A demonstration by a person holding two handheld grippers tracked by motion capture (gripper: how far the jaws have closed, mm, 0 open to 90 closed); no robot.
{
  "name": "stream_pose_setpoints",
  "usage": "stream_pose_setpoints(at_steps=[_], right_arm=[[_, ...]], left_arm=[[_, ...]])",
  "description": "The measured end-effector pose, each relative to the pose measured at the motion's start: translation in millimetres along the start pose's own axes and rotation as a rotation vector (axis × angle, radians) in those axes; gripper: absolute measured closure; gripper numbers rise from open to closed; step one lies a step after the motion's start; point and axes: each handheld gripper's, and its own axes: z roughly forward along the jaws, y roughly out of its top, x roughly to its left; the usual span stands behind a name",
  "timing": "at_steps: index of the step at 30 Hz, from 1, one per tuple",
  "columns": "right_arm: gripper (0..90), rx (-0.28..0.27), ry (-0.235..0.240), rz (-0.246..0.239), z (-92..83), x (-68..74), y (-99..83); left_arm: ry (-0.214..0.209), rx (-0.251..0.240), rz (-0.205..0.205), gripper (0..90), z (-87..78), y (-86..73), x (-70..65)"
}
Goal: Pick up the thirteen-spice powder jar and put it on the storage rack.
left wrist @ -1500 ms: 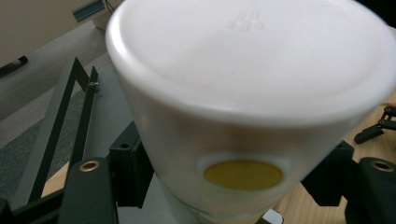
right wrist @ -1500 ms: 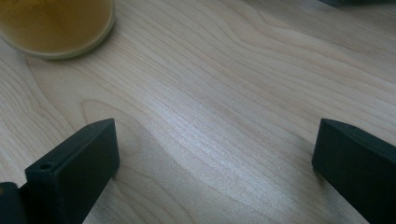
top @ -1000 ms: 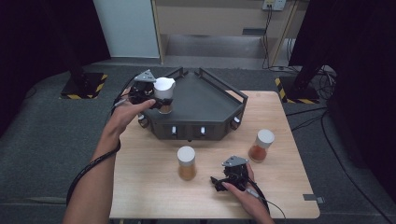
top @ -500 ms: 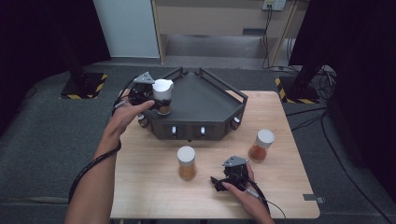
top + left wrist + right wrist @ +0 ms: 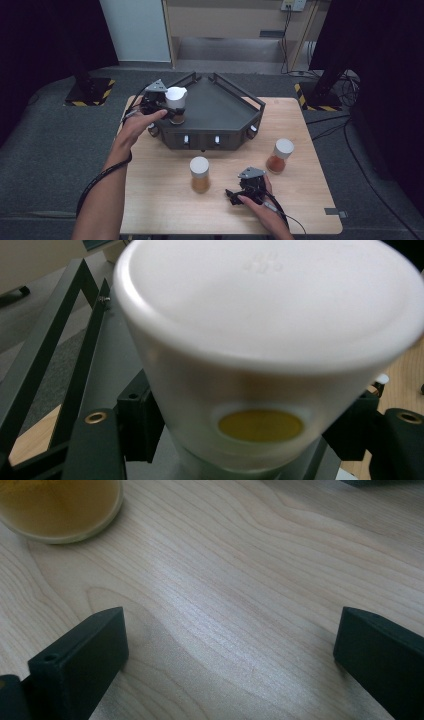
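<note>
Left gripper (image 5: 170,111) is clamped on a white-capped spice jar (image 5: 175,104), upper left of frame, over the dark tray (image 5: 225,107). Placing step; next, lower gently and release. Right gripper (image 5: 235,194) sits open, empty.

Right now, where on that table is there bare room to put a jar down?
Free: the table near its front left corner, left of the middle jar, and the dark tray floor beyond the held jar. Crowded: the front right, between the right gripper and right jar.
</note>
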Motion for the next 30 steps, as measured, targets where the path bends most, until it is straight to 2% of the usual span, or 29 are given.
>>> stream_pose_setpoints(at_steps=[5,7,16,18,21,23,28,30], right_arm=[[1.2,0.0,0.0,0.0,0.0,0.0,0.0],[1.2,0.0,0.0,0.0,0.0,0.0,0.0],[1.2,0.0,0.0,-0.001,0.0,0.0,0.0],[1.2,0.0,0.0,-0.001,0.0,0.0,0.0],[1.2,0.0,0.0,0.0,0.0,0.0,0.0],[1.2,0.0,0.0,0.0,0.0,-0.1,0.1],[1.2,0.0,0.0,0.0,0.0,0.0,0.0],[1.2,0.0,0.0,0.0,0.0,0.0,0.0]], left_arm=[[-0.005,-0.006,-0.01,29.2,-0.2,-2.1,2.4],[-0.011,-0.007,-0.027,29.1,-0.3,-3.1,5.1],[-0.01,0.006,-0.023,28.8,0.2,0.2,4.4],[-0.01,0.021,-0.027,26.6,0.5,1.9,3.7],[0.011,0.052,-0.015,15.8,-0.3,6.1,-2.1],[0.03,0.048,-0.01,12.3,-4.6,6.2,-6.8],[0.052,0.054,0.02,7.8,-15.7,8.0,-18.8],[0.062,0.039,0.016,6.9,-21.8,6.1,-23.7]])
